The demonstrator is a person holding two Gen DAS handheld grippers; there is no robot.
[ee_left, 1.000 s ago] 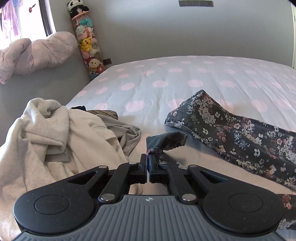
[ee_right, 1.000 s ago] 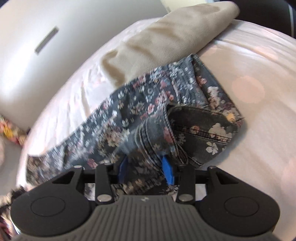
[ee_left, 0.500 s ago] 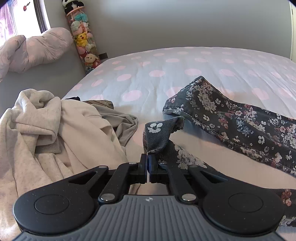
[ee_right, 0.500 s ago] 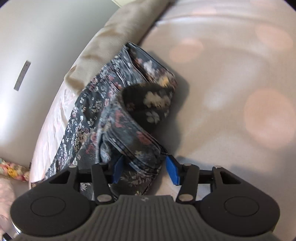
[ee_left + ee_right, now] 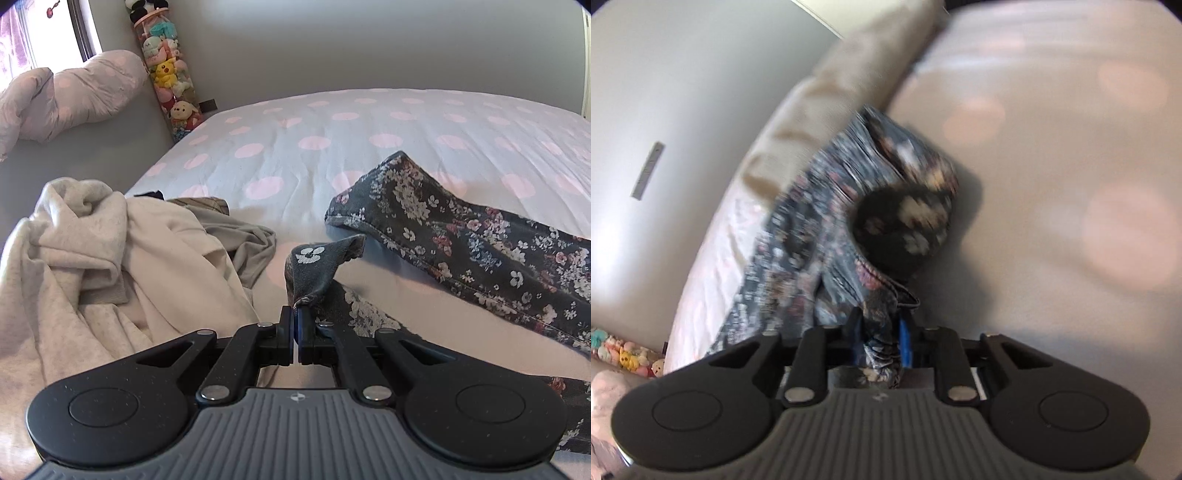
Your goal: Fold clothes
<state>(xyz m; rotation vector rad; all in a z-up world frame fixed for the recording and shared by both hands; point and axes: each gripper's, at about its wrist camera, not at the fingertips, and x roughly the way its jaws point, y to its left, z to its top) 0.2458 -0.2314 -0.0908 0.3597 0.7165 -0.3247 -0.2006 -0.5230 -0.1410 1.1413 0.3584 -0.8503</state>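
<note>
Dark floral trousers (image 5: 461,236) lie stretched across the polka-dot bed (image 5: 332,129). In the left wrist view my left gripper (image 5: 295,314) is shut on a leg hem of these trousers, and the pinched corner stands up just past the fingertips. In the right wrist view my right gripper (image 5: 881,328) is shut on a bunched fold of the floral trousers (image 5: 827,229), near their waist end. That view is blurred by motion. One blue pad (image 5: 905,343) shows beside the cloth.
A heap of cream and grey clothes (image 5: 110,251) lies at the left, close to my left gripper. A beige folded garment (image 5: 849,92) rests past the trousers in the right wrist view. A tube of plush toys (image 5: 170,74) stands by the wall. A pink-dotted duvet (image 5: 66,92) lies on the grey headboard.
My right gripper's jaws closed from wide apart onto the trousers' waist fold, and its view swung over the bed. My left gripper kept its hold on the hem and shifted slightly.
</note>
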